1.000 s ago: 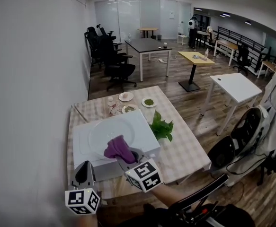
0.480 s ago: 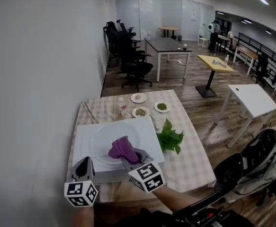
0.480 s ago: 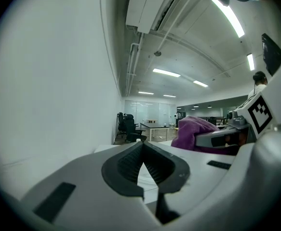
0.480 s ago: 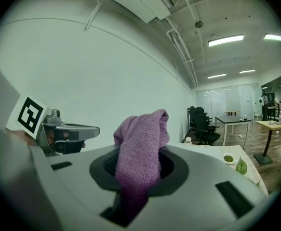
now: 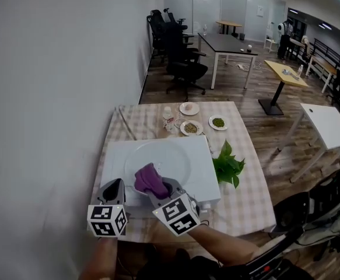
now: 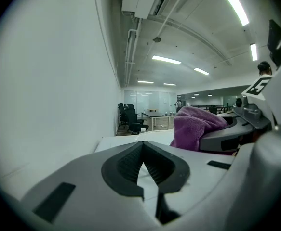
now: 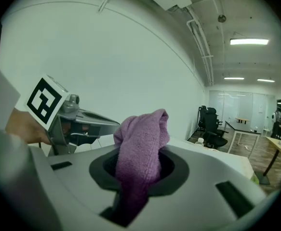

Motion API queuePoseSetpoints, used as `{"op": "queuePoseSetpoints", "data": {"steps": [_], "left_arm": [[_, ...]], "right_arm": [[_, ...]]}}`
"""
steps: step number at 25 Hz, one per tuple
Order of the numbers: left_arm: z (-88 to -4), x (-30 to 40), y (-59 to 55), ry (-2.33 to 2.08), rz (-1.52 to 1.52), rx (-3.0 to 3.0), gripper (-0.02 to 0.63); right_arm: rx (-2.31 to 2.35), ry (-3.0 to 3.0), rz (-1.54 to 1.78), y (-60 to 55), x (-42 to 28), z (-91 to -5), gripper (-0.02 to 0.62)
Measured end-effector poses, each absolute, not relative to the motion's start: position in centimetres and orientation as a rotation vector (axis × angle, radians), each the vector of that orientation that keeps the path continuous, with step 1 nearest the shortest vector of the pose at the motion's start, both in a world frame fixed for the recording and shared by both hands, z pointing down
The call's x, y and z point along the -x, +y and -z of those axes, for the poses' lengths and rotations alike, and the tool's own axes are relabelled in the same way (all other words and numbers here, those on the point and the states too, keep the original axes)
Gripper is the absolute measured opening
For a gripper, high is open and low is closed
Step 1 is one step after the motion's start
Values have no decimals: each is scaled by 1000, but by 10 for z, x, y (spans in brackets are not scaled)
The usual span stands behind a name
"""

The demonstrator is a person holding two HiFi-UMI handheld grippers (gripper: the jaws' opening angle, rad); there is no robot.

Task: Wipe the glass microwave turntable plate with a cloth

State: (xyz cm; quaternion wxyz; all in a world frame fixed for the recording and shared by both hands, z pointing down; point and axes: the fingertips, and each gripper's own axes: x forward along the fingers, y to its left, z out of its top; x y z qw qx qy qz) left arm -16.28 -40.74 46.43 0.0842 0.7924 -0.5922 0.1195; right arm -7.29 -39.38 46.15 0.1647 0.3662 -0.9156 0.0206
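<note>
The white box-like unit is set on the checked table, close along the wall. Little room is left on that side. Bare tablecloth is seen to the unit's right, taken up only by a sprig of green leaves just beside it. Three small dishes are grouped beyond its far edge.

The glass plate lies flat on the unit's top, inside its edges. It is clear and round, and only a faint rim is traced against the white.

The right gripper is closed on the purple cloth, which is bunched up between its jaws and stands over the plate's near part. The left gripper is held at the unit's near-left corner, just beside the right one. Its jaws are brought together at the tips with nothing between them.

The plate's near rim is covered by the cloth and the right gripper. Whether the cloth is pressed onto the glass cannot be told. No marks or soiling on the glass can be made out.
</note>
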Motion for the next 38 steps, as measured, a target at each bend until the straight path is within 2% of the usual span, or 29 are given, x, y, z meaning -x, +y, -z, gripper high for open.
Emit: {"op": "queuePoseSetpoints", "data": {"steps": [7,16,29,38], "left_arm": [[-487,167,-441,-1609,-511,-2432,2],[-516,159,-463,-1486,-696,-2407,2],[-534,149,-461,-1505,-1000,-2425,2],[-533,147,-462,-1453,-998,-2452,2]], "right_arm": [[-963,-2450,-2,-401,115,-489,87],[-918,-2341,4,-410,119,-511,87],[-1010,-2288,-90,-409,55,-519,89],[-1081,-2279,-172,-414,21,-520,89]]}}
